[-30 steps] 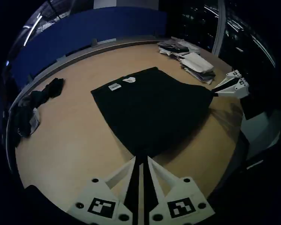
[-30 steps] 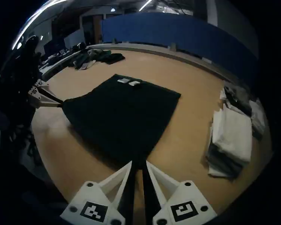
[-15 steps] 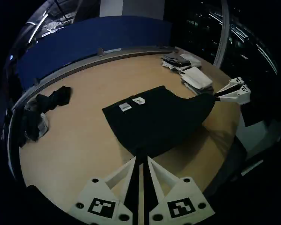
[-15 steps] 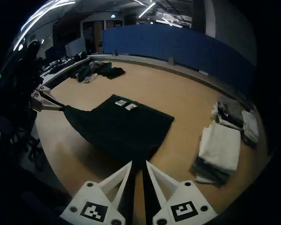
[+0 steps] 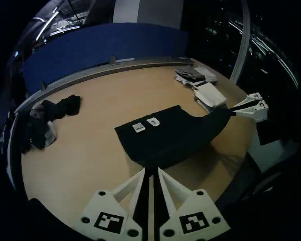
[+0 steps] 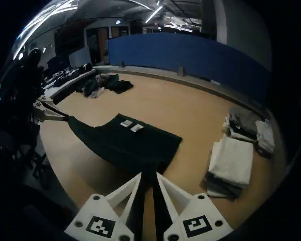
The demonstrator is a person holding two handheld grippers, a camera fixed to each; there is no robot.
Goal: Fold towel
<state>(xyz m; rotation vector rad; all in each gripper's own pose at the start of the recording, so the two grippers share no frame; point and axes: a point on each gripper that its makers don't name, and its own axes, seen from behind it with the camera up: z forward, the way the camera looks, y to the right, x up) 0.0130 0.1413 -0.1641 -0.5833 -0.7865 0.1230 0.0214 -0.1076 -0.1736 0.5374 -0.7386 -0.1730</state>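
Above the table (image 5: 82, 168), the near edge of the towel (image 5: 170, 134) has been lifted higher; left gripper (image 5: 151, 169) and right gripper (image 6: 147, 176) are kept clamped on its corners

No legible text or labels

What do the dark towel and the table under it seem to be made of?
The towel looks like soft cloth, dark and matte: it hangs slack between the left gripper and right gripper. The table looks like light wood or laminate, smooth with faint sheen; I cannot tell which.
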